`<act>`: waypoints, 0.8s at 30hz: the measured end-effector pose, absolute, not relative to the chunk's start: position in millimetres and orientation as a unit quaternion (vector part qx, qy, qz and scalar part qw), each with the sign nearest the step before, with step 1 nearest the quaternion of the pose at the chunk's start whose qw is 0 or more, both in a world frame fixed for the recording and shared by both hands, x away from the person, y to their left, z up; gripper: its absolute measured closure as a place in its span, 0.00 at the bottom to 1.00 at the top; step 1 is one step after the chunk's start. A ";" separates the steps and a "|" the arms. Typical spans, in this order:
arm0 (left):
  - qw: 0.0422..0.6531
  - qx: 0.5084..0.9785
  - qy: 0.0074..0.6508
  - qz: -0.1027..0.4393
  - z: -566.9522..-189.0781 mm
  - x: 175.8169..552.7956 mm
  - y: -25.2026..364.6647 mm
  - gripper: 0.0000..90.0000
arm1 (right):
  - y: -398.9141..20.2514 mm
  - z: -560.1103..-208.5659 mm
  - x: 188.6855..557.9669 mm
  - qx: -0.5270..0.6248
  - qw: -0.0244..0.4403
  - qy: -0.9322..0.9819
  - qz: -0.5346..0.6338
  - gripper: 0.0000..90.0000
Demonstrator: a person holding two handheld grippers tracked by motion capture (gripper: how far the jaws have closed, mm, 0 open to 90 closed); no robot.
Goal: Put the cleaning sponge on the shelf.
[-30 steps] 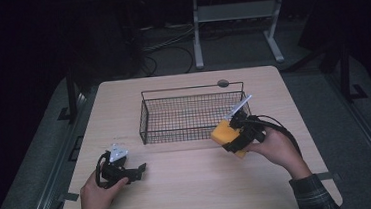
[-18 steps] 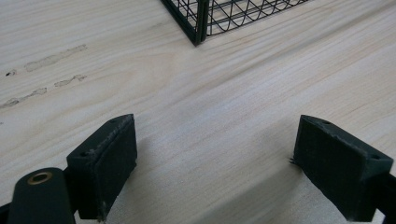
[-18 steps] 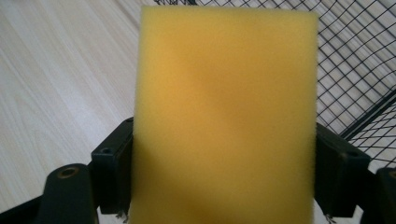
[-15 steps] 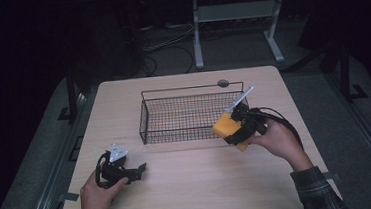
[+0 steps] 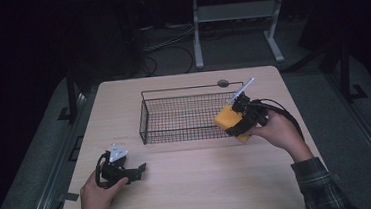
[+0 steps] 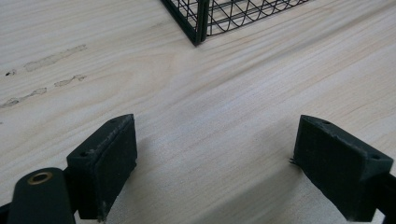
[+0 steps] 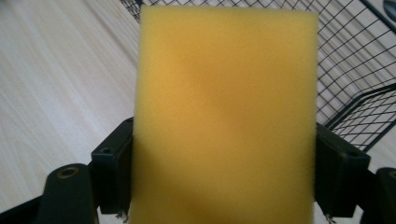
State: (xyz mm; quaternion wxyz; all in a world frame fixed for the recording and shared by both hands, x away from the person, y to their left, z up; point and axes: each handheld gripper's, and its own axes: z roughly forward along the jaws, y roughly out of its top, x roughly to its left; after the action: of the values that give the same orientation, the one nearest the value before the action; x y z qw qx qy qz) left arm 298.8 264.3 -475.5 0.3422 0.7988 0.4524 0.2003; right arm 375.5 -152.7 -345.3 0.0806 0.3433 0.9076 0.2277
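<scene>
Sponge: yellow, rectangular, fine-pored foam
Right gripper: jaws clamped on sponge, at basket corner
Left gripper: jaws apart, nothing between

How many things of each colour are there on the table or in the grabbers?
Yellow: 1, the sponge in the right gripper.
Black: 1, the wire basket.
Total: 2 things; the left gripper holds nothing.

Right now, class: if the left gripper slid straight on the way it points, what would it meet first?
Probably the near corner of the wire basket; the left gripper has only bare table before it.
</scene>
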 end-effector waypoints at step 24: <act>0.341 0.799 0.452 0.200 -475.3 298.7 264.4 0.14 | -165.6 -348.3 418.1 0.367 0.090 0.897 0.230 0.25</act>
State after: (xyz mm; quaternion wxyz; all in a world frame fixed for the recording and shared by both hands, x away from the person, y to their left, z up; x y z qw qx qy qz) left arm 298.7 264.4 -475.3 0.3415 0.7994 0.4522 0.1995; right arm 418.1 -165.6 -348.3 0.0896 0.3669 0.8969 0.2300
